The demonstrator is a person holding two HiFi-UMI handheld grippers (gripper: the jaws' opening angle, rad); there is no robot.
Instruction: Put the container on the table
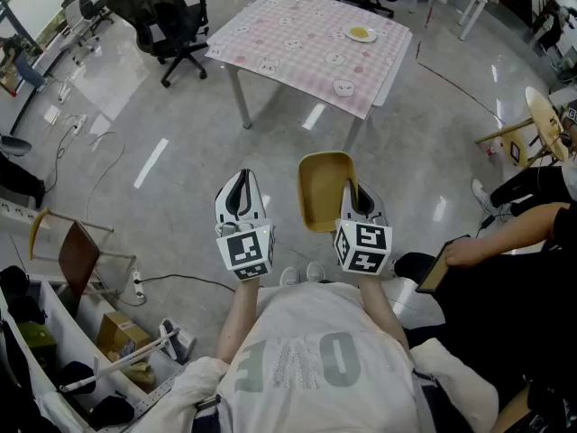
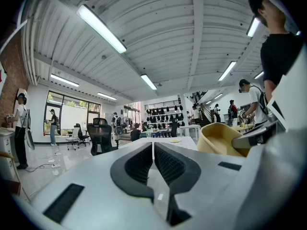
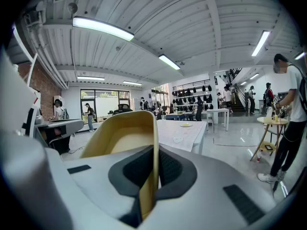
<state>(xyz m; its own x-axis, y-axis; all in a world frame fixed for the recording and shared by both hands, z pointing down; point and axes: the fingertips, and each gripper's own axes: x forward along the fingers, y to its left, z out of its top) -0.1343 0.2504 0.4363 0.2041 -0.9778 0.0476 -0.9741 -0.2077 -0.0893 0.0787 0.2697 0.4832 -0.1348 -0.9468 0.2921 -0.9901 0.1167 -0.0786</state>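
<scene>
A tan plastic container [image 1: 325,189] hangs in the air in front of me, its open side up. My right gripper [image 1: 352,194] is shut on its right wall, and in the right gripper view that wall [image 3: 152,143] runs straight between the pads. My left gripper [image 1: 242,190] is level beside it, jaws shut and empty; the container [image 2: 220,139] shows at the right of its view. The table [image 1: 270,25] with a pink checked cloth stands ahead across the floor, also seen as the table [image 3: 189,133] beyond the container.
On the table lie a plate with yellow food [image 1: 360,34] and a small bowl [image 1: 343,87]. Black office chairs [image 1: 171,21] stand left of it. A seated person [image 1: 532,269] is close on my right. A chair [image 1: 77,255] and boxes crowd the lower left.
</scene>
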